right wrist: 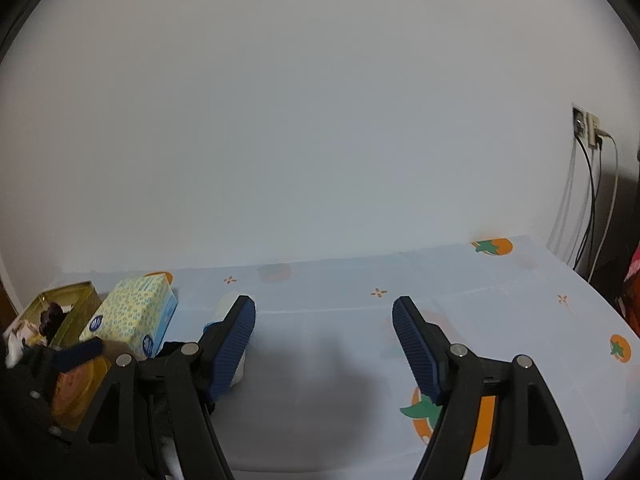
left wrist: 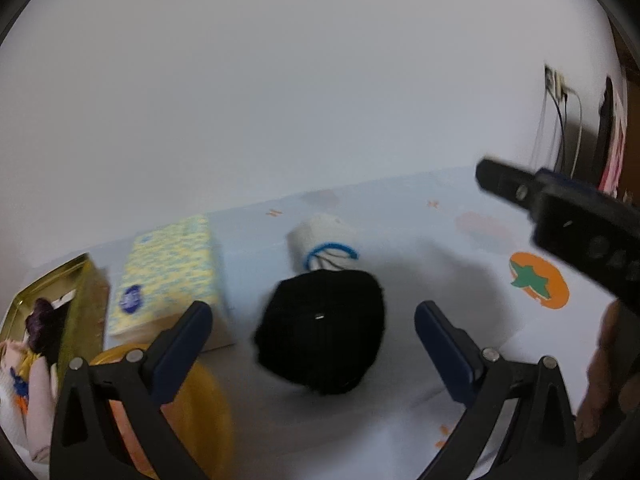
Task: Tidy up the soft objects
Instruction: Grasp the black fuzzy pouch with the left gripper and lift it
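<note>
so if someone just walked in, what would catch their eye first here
Probably the black knitted bundle, lying on the pale tablecloth squarely between the open left gripper's fingers. Just behind it lies a white roll with a blue band, and to its left a yellow patterned tissue box beside a gold tin of soft things.

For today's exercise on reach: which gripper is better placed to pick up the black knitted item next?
Left. The left gripper stands open with the black knitted item between its fingers; the right gripper faces bare tablecloth.
</note>
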`<state>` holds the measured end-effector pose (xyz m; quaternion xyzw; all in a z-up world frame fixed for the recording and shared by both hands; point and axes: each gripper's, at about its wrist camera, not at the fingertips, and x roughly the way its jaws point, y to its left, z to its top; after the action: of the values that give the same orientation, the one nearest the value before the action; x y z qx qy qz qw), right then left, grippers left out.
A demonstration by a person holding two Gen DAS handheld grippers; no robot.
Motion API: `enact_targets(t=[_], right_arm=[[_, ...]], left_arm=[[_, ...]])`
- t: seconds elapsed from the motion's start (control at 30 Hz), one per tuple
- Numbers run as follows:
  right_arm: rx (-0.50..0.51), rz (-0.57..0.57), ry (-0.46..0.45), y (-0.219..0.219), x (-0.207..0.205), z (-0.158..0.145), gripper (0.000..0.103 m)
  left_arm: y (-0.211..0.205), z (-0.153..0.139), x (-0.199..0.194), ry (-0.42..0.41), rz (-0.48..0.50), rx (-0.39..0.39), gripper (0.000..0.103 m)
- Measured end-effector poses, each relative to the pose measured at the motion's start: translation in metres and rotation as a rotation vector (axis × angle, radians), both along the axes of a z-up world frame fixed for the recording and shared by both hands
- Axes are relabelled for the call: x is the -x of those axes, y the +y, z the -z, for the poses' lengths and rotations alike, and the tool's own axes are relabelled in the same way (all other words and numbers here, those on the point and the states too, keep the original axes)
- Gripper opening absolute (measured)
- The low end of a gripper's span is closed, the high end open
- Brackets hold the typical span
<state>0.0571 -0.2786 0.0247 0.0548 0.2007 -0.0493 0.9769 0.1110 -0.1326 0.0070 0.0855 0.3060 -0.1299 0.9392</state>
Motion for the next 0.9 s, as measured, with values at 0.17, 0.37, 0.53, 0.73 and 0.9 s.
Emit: enact_targets(t=[0.17, 0.37, 0.53, 0.73, 0.9], right_arm=[[-0.056, 0.027, 0.004, -0.01, 0.001, -0.001, 0.073], [-0.129, 0.032, 0.019, -0.021, 0.001, -0.001, 0.073], [-0.147, 0.036, 0.033, -0.021, -0.001, 0.002, 0.073], [-0.127, 0.036, 0.049, -0.018, -0.005, 0.007, 0.073], [-0.113, 0.026, 0.065, -0.016, -0.009, 0.012, 0.073]], left_arm=[[-0.018, 0.01, -0.027, 0.094, -0.014, -0.014, 0.084], [-0.023, 0.024, -0.048, 0.189, -0.055, -0.047, 0.074], [-0.011, 0.031, -0.057, 0.253, -0.072, 0.024, 0.062], [0.002, 0.022, -0.042, 0.212, -0.03, 0.147, 0.043], [0.023, -0.001, -0.012, 0.09, -0.03, 0.315, 0.043]])
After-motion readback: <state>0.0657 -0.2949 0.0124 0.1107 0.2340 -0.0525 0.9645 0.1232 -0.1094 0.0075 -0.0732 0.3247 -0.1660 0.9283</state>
